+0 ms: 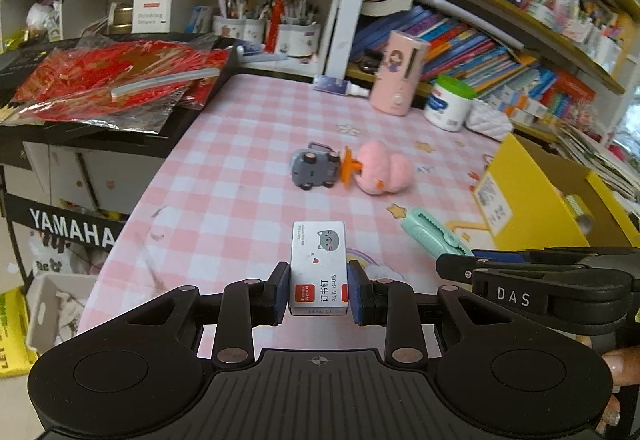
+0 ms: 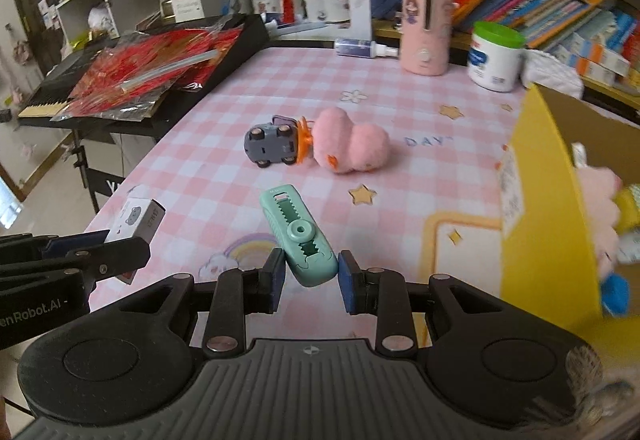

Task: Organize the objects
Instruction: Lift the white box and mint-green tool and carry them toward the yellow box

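In the left wrist view the left gripper (image 1: 319,290) has its blue pads either side of the near end of a white staple box (image 1: 319,266) with a grey cat printed on it; the pads look pressed to the box's sides, so I judge it gripped, though only by its rear part. To do this step well, lift it straight and level so the short grip does not let it pivot, then carry it across to the yellow cardboard box (image 1: 532,200) at the right edge of the pink checked table (image 1: 224,168). Counted here: one staple box, one grey toy car (image 1: 314,168), one pink plush duck (image 1: 380,170) touching the car, and one mint-green utility knife (image 1: 434,234). In the right wrist view the right gripper (image 2: 312,276) straddles the near end of that knife (image 2: 298,236), which lies askew between the pads; the jaws are part closed, the left pad touching it, and whether the right pad bears on it I cannot tell. Squaring the gripper to the knife's long axis before squeezing would stop it twisting out. Inside the yellow box (image 2: 532,168) lies at least one plush toy (image 2: 600,208), its outline blurred.
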`<state>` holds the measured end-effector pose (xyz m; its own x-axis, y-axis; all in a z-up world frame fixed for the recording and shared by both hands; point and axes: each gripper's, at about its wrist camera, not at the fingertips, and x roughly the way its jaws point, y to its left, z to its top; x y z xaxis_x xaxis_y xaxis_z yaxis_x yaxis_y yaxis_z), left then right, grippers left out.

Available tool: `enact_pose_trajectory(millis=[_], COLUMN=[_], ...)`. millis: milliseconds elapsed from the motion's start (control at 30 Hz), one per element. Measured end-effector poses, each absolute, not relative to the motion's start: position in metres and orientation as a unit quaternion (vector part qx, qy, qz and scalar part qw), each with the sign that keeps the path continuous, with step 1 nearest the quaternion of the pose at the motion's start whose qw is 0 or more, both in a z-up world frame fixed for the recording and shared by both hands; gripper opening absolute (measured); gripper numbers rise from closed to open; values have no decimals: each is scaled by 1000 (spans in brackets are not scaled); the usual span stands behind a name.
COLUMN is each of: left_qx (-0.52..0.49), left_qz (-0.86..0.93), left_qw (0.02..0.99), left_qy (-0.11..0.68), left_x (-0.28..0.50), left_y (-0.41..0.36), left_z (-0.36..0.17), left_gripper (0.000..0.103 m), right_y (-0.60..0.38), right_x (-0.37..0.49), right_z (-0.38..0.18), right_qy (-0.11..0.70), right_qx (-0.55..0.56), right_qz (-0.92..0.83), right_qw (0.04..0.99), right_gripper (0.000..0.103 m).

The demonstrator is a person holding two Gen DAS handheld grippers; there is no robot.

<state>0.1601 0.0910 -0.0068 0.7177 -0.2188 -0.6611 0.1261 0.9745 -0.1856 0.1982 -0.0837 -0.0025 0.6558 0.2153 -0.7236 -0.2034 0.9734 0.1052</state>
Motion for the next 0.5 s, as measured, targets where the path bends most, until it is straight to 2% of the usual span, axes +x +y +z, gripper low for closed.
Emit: enact_pose_trajectory(millis=[500], left_qx=[-51], left_qz=[-121], left_qw=[925], left_qy=[356], left_x=[76], left_y=[106], left_z=[-1], left_gripper=[28], right_y=[-75], right_x=[100], right_z=[3], right_qy=[393], right_qx=[29], right_qz=[78], right_qw=[916], right_gripper=[27])
